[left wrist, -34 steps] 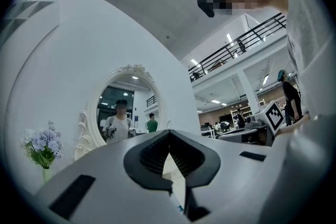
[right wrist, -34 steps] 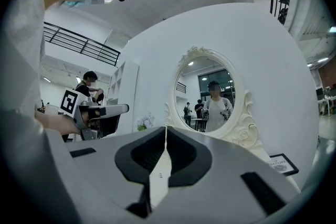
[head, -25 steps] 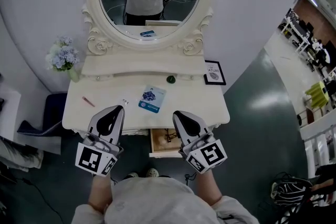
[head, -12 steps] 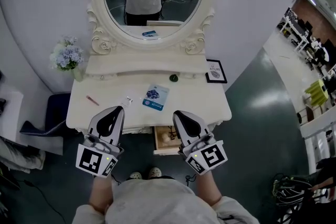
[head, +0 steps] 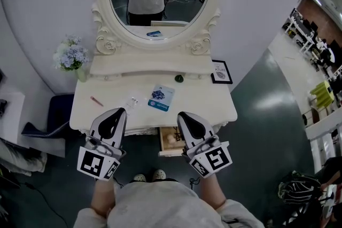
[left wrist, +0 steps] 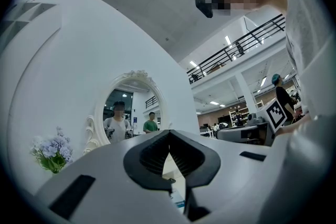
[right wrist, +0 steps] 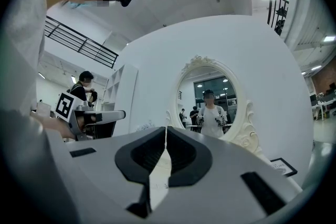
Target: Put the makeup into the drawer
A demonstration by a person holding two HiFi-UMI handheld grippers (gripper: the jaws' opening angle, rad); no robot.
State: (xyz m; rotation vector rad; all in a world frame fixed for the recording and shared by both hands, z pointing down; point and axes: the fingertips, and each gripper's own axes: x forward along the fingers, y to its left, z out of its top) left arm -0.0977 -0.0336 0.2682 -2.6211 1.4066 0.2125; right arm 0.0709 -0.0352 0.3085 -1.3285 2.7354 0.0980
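Cream dressing table [head: 214, 107], drawer [head: 168, 141] standing open (contents indistinct), left gripper [head: 121, 111] and right gripper [head: 181, 115] jaws closed, empty

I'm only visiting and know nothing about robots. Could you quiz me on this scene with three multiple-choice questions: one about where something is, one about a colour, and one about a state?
1. Where do the flowers stand?
A. At the left end of the table
B. At its right end
C. On the floor

2. What colour is the flat packet on the table?
A. Red
B. Blue and white
C. Black

3. How is the drawer under the table?
A. Shut
B. Pulled open
C. Lifted out

Answers:
1 A: the head view shows them at the left end.
2 B: it has blue print on white.
3 B: its inside shows below the table's front edge.
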